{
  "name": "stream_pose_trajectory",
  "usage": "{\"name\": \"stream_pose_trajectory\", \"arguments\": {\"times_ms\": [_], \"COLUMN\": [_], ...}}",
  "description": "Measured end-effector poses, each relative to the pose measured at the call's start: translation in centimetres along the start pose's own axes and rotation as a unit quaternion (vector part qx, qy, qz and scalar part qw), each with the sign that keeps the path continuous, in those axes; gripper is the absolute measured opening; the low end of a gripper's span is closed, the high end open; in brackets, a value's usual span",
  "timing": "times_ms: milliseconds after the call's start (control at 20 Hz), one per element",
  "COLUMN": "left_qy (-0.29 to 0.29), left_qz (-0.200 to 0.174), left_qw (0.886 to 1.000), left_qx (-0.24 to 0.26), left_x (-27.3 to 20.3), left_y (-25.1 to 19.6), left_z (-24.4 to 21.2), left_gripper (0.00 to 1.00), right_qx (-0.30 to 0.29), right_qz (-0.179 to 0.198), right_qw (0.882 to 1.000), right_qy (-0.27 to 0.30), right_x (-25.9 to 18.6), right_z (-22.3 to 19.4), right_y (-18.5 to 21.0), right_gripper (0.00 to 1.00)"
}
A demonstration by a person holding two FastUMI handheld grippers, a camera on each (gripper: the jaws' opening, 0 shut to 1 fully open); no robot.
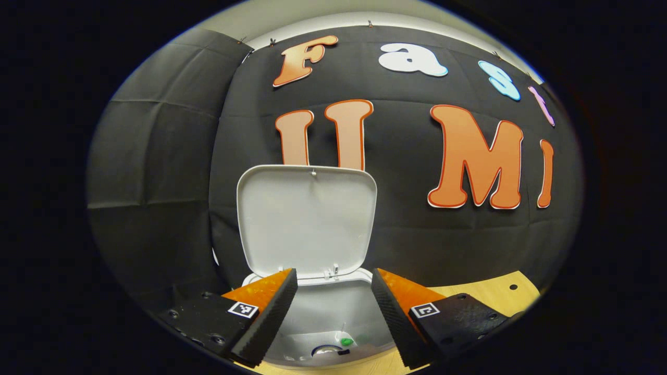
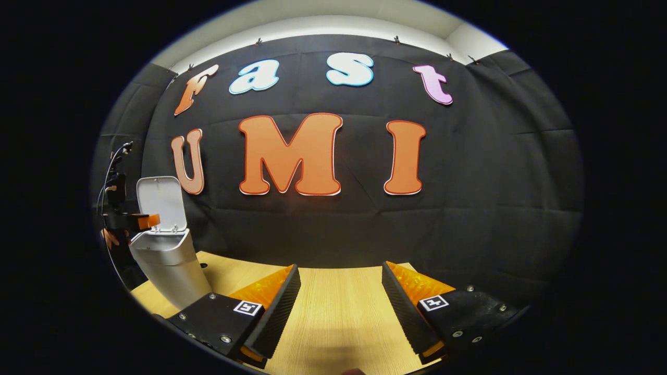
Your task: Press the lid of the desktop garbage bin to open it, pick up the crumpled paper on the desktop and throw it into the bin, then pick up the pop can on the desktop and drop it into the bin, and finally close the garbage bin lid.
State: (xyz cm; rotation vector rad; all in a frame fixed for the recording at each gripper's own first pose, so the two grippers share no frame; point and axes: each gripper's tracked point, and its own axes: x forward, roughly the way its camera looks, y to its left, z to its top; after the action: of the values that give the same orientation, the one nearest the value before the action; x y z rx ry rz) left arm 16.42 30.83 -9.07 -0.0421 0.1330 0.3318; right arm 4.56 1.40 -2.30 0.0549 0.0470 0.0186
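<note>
Left gripper [image 1: 333, 312]: fingers spread wide, empty, poised over the open mouth of the bin [image 1: 333, 317]. Inside, low down, something white with a green bit (likely the can; cannot tell). Lid [image 1: 307, 221] stands upright straight ahead, hinge at the bin's far rim. Judged next step: close it, so left is the nearer hand.

Right gripper [image 2: 341, 312]: fingers wide, empty, over bare counter [image 2: 338, 302]; bin [image 2: 167, 260] well off to its left.

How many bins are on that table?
1. The white bin stands at the table's far left in the right gripper view, lid up; the left claw hovers open over its mouth. Others may be out of frame.
</note>
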Motion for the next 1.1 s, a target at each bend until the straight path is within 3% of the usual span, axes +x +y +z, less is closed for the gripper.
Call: {"name": "stream_pose_trajectory", "arguments": {"times_ms": [350,650,950,1000,1100], "left_qy": [-0.071,-0.084,-0.012,-0.02,0.016], "left_qz": [0.015,0.028,0.05,0.051,0.05], "left_qw": [0.997,0.996,0.998,0.998,0.999], "left_qx": [-0.013,-0.01,-0.02,-0.011,-0.012], "left_x": [1.3,5.5,11.4,11.9,11.9], "left_y": [1.2,2.4,4.2,4.5,4.3], "left_z": [9.2,15.3,12.6,13.1,12.0], "left_gripper": [0.9,0.9,0.9,0.9,0.89], "right_qx": [0.0,0.005,0.006,0.005,0.004], "right_qz": [0.008,0.006,0.003,0.002,-0.001], "right_qw": [1.0,1.0,1.0,1.0,1.0], "right_qy": [-0.002,-0.003,-0.005,-0.005,-0.005], "right_x": [0.0,-0.2,-0.6,-0.5,-0.5], "right_z": [0.2,0.4,0.3,0.4,0.3], "right_y": [0.5,0.4,-0.1,-0.1,-0.2], "right_gripper": [0.94,0.94,0.94,0.94,0.94]}}
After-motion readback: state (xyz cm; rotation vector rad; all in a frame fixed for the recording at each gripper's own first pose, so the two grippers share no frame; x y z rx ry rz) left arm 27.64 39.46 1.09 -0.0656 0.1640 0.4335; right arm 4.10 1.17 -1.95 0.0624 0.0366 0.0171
